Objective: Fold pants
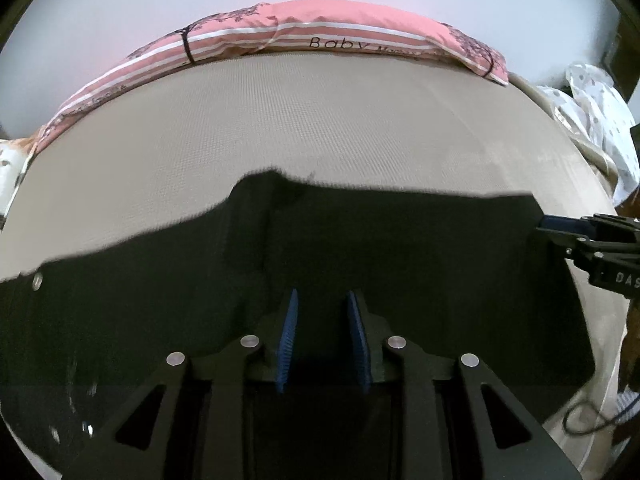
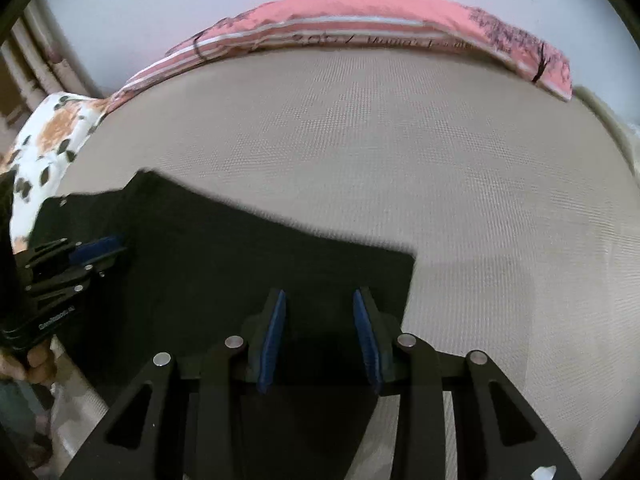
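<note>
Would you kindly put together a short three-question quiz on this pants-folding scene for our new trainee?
1. True or false: the black pants lie spread on the beige mattress.
2. What sits along the far edge of the mattress? A) pink pillow B) laundry basket C) stack of books
3. Fill in: the fingers of the left tool and of the right tool stand ____ over the pants.

Key:
1. True.
2. A, the pink pillow with stripes and the word "Baby".
3. Apart; both tools are open, with no cloth pinched between the blue pads.
</note>
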`<state>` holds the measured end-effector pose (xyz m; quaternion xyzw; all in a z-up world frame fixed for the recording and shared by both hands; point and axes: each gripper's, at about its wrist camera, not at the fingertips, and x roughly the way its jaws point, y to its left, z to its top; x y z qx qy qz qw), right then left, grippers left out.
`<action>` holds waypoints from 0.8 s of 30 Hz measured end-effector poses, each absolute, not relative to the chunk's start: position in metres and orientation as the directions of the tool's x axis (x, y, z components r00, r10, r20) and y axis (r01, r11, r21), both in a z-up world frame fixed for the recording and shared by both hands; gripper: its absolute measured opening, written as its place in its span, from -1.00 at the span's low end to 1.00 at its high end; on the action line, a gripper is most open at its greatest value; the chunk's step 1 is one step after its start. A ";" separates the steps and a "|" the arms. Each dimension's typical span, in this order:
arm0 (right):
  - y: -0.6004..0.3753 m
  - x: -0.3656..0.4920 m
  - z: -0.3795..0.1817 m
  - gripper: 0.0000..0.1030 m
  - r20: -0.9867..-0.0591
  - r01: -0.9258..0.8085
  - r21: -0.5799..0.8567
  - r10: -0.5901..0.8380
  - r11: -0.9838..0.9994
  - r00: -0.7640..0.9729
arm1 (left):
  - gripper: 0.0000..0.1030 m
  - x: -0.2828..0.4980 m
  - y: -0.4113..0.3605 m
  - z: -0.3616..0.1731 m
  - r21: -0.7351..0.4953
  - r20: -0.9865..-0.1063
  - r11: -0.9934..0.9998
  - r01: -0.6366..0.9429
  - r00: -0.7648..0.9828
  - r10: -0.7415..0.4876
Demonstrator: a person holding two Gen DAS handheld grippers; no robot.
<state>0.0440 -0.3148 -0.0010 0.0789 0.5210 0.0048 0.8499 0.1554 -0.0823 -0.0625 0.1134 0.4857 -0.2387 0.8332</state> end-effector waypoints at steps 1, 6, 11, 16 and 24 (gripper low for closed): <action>-0.313 0.038 -0.005 -0.34 -0.890 0.077 0.155 0.106 0.985 0.444 | -0.45 0.151 -0.079 -0.063 -0.045 -0.864 0.860 0.509 0.412 -0.289; -0.299 0.012 -0.011 -0.34 -0.896 0.072 0.136 0.092 0.988 0.435 | -0.39 0.133 -0.066 -0.068 -0.047 -0.865 0.866 0.499 0.413 -0.285; -0.289 -0.003 -0.012 -0.34 -0.901 0.083 0.137 0.089 0.987 0.424 | -0.34 0.125 -0.056 -0.067 -0.067 -0.866 0.876 0.477 0.408 -0.288; -0.276 -0.017 -0.013 -0.33 -0.912 0.052 0.126 0.096 0.991 0.399 | -0.26 0.113 -0.045 -0.065 -0.078 -0.874 0.889 0.451 0.399 -0.279; -0.249 -0.027 -0.014 -0.25 -0.916 -0.011 0.127 0.121 0.992 0.383 | -0.07 0.103 -0.012 -0.047 -0.112 -0.873 0.920 0.377 0.405 -0.273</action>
